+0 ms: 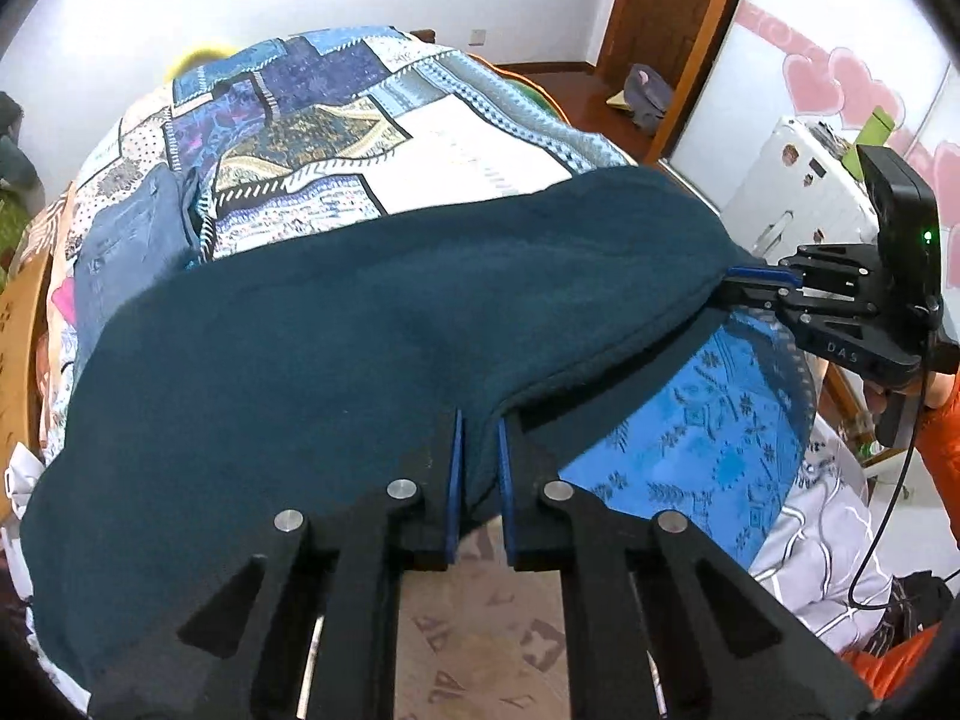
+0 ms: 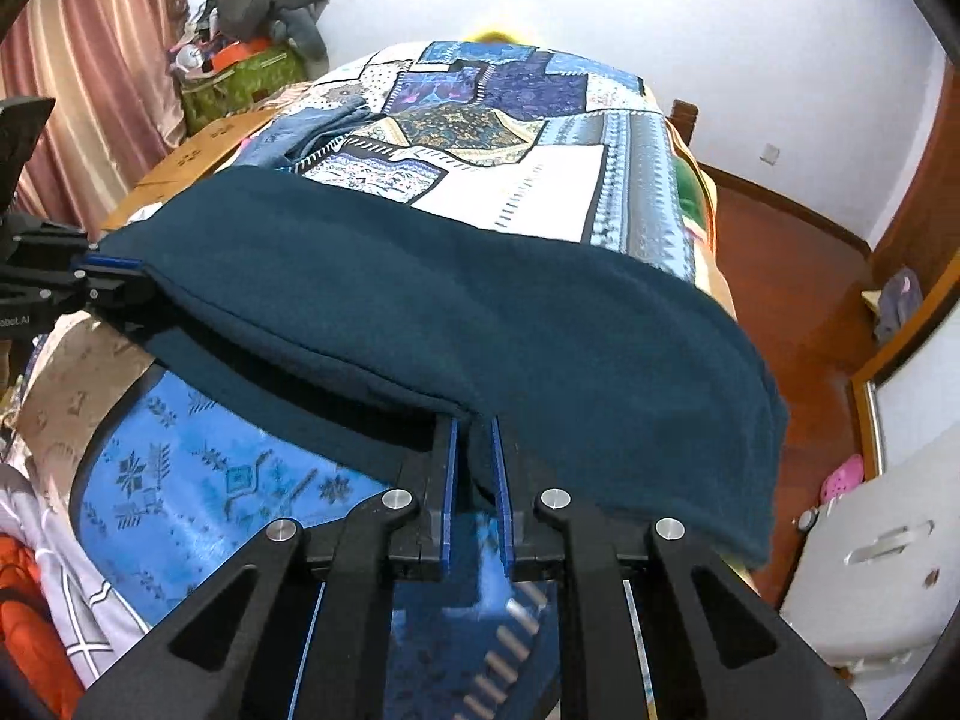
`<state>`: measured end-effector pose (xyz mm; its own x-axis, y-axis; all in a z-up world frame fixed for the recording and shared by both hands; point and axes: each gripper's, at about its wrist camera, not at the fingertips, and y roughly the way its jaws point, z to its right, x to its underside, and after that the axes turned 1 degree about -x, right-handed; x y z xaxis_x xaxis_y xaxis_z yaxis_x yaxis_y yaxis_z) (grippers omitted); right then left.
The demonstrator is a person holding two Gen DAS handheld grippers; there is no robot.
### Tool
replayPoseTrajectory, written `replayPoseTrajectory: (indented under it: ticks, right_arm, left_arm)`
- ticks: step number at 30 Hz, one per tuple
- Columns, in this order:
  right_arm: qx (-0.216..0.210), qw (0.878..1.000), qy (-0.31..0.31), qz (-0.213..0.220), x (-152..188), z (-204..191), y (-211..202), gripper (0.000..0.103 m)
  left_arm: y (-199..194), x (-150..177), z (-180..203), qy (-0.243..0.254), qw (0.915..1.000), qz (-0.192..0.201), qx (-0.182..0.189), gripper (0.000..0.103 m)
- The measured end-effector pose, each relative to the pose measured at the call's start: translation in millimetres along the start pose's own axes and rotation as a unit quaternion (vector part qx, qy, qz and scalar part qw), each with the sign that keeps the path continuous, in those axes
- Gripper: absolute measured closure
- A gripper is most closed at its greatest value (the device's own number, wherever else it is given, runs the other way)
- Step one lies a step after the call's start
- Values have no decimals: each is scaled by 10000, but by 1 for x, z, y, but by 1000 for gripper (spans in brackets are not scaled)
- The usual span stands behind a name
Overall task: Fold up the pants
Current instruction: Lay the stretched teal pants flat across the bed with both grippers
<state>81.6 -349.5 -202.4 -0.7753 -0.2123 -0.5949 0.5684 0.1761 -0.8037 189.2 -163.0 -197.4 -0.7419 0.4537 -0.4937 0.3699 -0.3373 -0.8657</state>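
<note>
Pants (image 1: 336,348) of dark teal fleece lie spread across the near end of a bed (image 1: 480,138), covering the foot of a blue patchwork quilt (image 1: 312,138). Their near edge is raised off the bedding, with a dark shadow and a bright blue patterned patch of the quilt showing beneath it.

The left gripper (image 1: 479,456) is pinching that near edge: its blue-padded fingers (image 1: 457,468) stand close together with a fold of the teal cloth pressed between them. In the right wrist view the same gripper (image 2: 111,279) shows at the left border, clamped on the corner of the fabric.

The right gripper (image 2: 475,462) likewise pinches the edge of the pants, its blue pads (image 2: 451,480) drawn in on a ridge of cloth. From the left wrist view it (image 1: 741,285) appears at the right, nipping the far corner, with a black camera unit (image 1: 900,222) showing a green light mounted behind it. The hem runs slack between the two grips.

Folded blue jeans (image 1: 132,240) lie on the quilt beyond the pants, at their left side. A white plastic stool (image 2: 870,552) stands on the wooden floor (image 2: 798,252) to the right of the bed, and a pink curtain (image 2: 90,60) hangs at the left.
</note>
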Motion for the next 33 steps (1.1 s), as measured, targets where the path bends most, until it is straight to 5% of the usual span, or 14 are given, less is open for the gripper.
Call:
replayPoseTrajectory:
  ticks: [5, 8, 10, 15, 19, 28, 33]
  right_arm:
    - [0, 9996, 281, 79, 9, -1, -4, 87]
    - [-127, 9983, 561, 111, 10, 7, -12, 86]
    - [-232, 9962, 826, 124, 13, 13, -18, 83]
    - [-178, 9909, 1301, 310, 18, 29, -32, 70]
    - [94, 9837, 1710, 552, 11, 46, -31, 44]
    - [294, 9640, 2617, 372, 27, 80, -2, 43]
    - [246, 9491, 3113, 407, 51, 96, -13, 32]
  left_arm:
    - [3, 9, 4, -81, 9999, -63, -25, 90]
    - [-3, 12, 5, -138, 9999, -57, 82, 73]
    - [-9, 13, 6, -135, 9998, -7, 138, 53]
    - [-24, 14, 4, -158, 9997, 162, -41, 31]
    - [-28, 8, -14, -382, 9982, 284, -365, 28]
    - [-28, 4, -64, -1001, 9892, 350, -1011, 20]
    - [-13, 4, -81, -1082, 9859, 206, -1259, 18]
